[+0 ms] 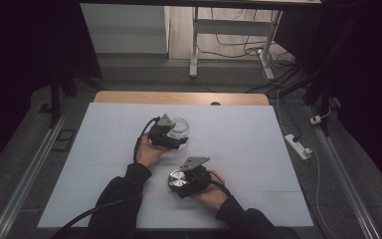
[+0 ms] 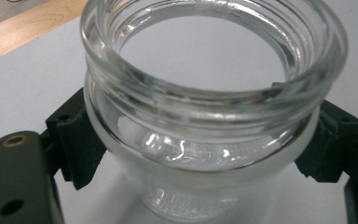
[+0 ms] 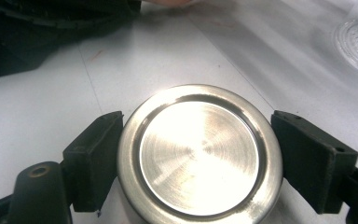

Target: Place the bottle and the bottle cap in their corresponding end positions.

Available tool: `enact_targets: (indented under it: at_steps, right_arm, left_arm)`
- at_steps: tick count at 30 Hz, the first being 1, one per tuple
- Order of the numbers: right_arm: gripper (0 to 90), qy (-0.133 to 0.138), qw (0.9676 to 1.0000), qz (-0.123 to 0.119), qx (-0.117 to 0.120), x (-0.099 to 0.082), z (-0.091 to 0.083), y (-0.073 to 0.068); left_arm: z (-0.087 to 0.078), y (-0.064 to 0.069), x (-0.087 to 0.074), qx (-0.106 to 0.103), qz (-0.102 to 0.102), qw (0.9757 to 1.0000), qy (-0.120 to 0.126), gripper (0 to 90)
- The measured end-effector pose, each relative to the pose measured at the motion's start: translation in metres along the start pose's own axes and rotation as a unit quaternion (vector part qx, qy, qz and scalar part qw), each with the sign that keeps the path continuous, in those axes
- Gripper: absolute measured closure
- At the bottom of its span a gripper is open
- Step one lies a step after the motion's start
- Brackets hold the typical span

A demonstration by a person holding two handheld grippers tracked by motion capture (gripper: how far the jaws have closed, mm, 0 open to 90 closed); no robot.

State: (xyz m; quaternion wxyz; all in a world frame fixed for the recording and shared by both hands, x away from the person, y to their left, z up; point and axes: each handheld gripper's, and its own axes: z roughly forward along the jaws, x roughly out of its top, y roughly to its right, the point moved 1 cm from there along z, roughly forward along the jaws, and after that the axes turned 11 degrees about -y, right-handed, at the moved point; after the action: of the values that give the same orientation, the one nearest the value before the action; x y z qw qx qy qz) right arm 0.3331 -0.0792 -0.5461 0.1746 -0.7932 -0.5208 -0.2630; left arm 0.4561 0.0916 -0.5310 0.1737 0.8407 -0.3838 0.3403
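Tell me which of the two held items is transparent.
The glass jar in the left tongs; the round lid in the right tongs is opaque brushed metal.

Open glass jar (image 2: 205,116), steel lid (image 3: 199,151) apart

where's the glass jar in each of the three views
High view: the glass jar sits left of centre on the white table top, at the left gripper.
Left gripper view: the jar takes up most of the picture, open mouth up, pads pressed on both sides.
Right gripper view: a ribbed clear piece at the upper right edge may be it; I cannot tell.
Shared landmark: the white table top.
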Motion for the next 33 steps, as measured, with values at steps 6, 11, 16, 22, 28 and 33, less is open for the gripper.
enact_targets:
  at_steps: [6, 11, 16, 22, 28, 33]
  right_arm:
    - [18.7, -0.005, 1.0000, -0.002, -0.006, 0.001, 0.001, -0.001]
    - [17.5, -0.005, 1.0000, 0.000, -0.006, 0.001, 0.001, -0.002]
    - [14.6, 0.001, 1.0000, -0.002, -0.001, 0.001, -0.001, -0.003]
    - [11.3, 0.009, 0.9999, 0.003, 0.005, 0.003, -0.003, -0.003]
    - [9.7, 0.013, 0.9998, 0.010, 0.011, 0.004, -0.006, -0.003]
    - [8.6, 0.016, 0.9997, 0.013, 0.013, 0.005, -0.008, -0.003]
  left_arm:
    - [0.001, 0.000, 0.000, 0.002, -0.002, 1.0000, 0.001, 15.2]
    - [0.002, 0.002, 0.001, 0.001, -0.002, 1.0000, -0.005, 12.9]
    - [0.003, 0.002, -0.001, -0.003, -0.004, 0.9999, -0.015, 8.9]
    - [0.000, 0.001, -0.005, -0.025, -0.015, 0.9993, -0.022, 3.7]
    - [-0.003, 0.000, -0.010, -0.023, -0.018, 0.9990, -0.036, 0.0]
    - [-0.010, 0.000, -0.015, -0.022, -0.020, 0.9990, -0.033, 0.0]
